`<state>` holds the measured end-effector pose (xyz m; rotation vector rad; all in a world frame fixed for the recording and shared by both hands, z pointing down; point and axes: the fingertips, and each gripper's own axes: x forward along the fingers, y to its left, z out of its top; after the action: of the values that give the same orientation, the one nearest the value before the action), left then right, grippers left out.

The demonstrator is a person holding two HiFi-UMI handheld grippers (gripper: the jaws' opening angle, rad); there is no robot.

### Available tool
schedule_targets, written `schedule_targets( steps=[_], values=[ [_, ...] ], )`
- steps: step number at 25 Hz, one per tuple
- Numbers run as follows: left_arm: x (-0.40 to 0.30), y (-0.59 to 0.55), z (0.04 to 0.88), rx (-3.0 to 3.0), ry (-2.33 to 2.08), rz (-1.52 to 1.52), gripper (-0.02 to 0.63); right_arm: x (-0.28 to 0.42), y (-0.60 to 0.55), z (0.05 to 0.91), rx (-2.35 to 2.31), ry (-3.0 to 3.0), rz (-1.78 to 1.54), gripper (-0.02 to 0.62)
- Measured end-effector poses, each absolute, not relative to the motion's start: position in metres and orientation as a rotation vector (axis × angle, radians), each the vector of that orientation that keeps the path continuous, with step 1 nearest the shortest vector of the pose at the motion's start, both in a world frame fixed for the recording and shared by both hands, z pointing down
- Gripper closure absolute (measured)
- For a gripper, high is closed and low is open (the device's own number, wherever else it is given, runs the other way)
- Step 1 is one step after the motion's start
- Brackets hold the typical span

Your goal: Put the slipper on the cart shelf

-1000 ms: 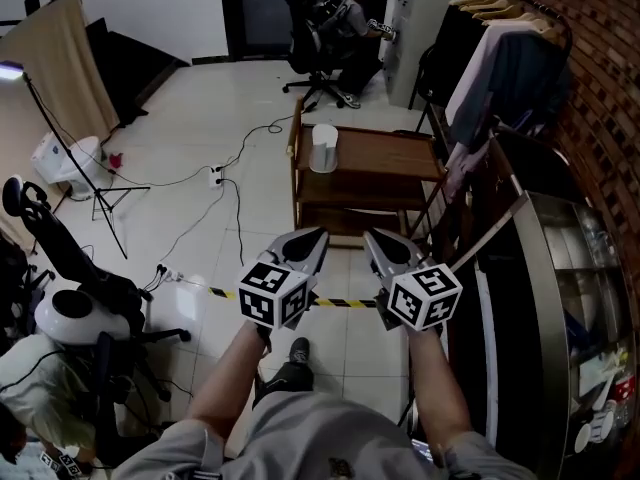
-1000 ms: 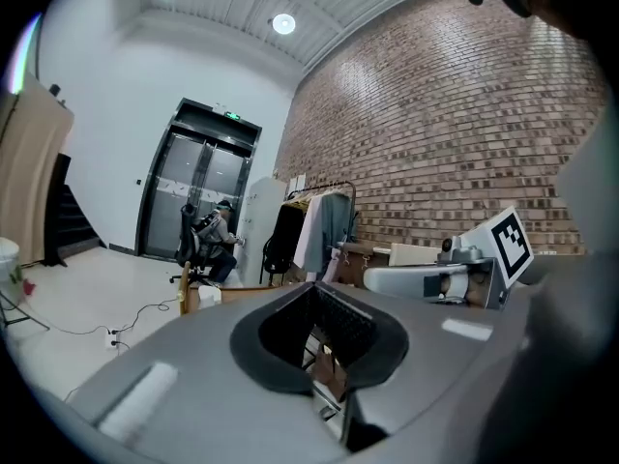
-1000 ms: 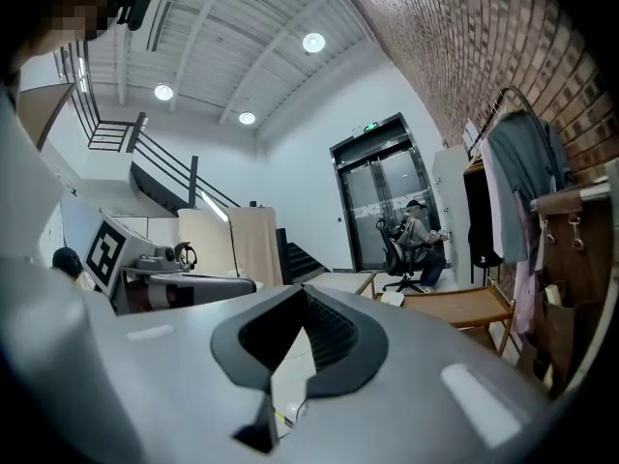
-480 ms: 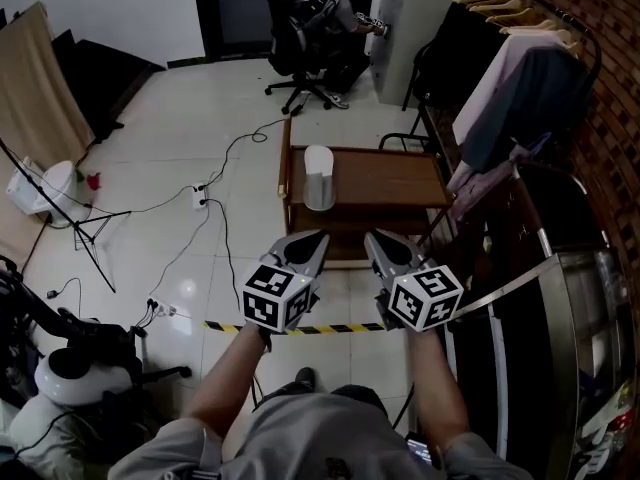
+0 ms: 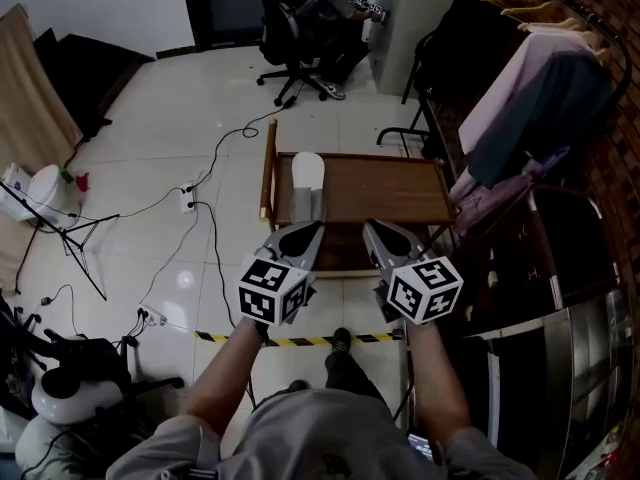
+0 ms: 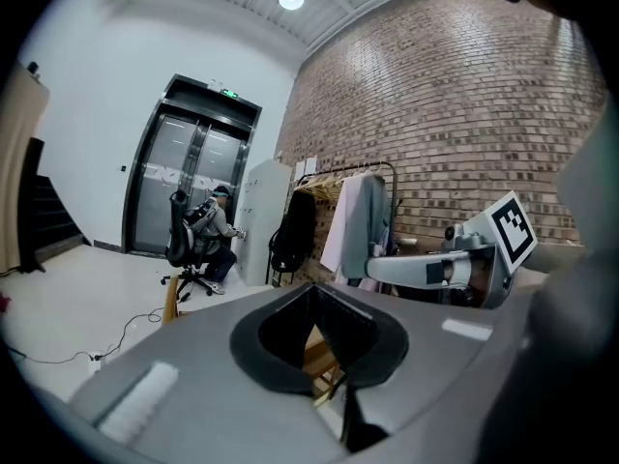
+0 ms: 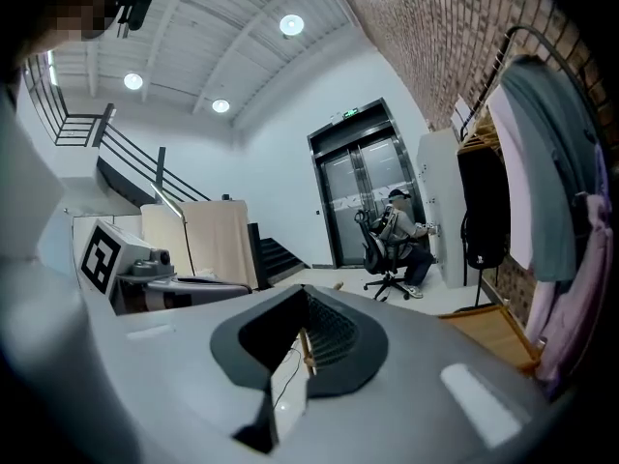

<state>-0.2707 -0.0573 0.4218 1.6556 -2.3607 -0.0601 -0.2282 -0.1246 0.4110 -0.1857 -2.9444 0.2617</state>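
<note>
Pale glossy floor tiles [image 5: 200, 108] fill the room, crossed by black cables [image 5: 216, 248] and a strip of yellow-and-black tape [image 5: 300, 342] just ahead of the person's feet. Along the right, a clothes rail hung with garments [image 5: 545, 88] stands against a brick wall [image 5: 615, 8]. At the far end a person sits in a black office chair [image 5: 280, 28] beside a white cabinet [image 5: 395, 28].

A brown wooden cart [image 5: 385, 190] stands directly ahead. The white, elongated slipper [image 5: 306, 183] lies on its top shelf at the left end, just beside the wooden side rail [image 5: 268, 173]. Its long axis runs away from the person, across the shelf's short side, with the whiter rounded end at the far edge. Which end is the toe cannot be told.

Both grippers are held side by side over the cart's near edge in the head view, apart from the slipper. The left gripper [image 5: 314, 228] has its jaws pressed together with nothing between them. The right gripper [image 5: 372, 228] likewise has its jaws closed and empty.
</note>
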Motion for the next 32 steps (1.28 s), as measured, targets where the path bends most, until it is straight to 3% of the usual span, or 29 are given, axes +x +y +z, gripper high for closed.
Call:
schedule_targets(
  steps=[22,32],
  values=[
    [-0.411,-0.145,0.465,1.398,-2.412,-0.018,0.6,-0.369,-0.214,0.434,-0.349,-2.866,0.294,0.595],
    [-0.468,-0.162,0.557,1.185,-2.436,0.115,0.598,-0.39,-0.23,0.474,-0.279,-2.799,0.29,0.595]
  ],
)
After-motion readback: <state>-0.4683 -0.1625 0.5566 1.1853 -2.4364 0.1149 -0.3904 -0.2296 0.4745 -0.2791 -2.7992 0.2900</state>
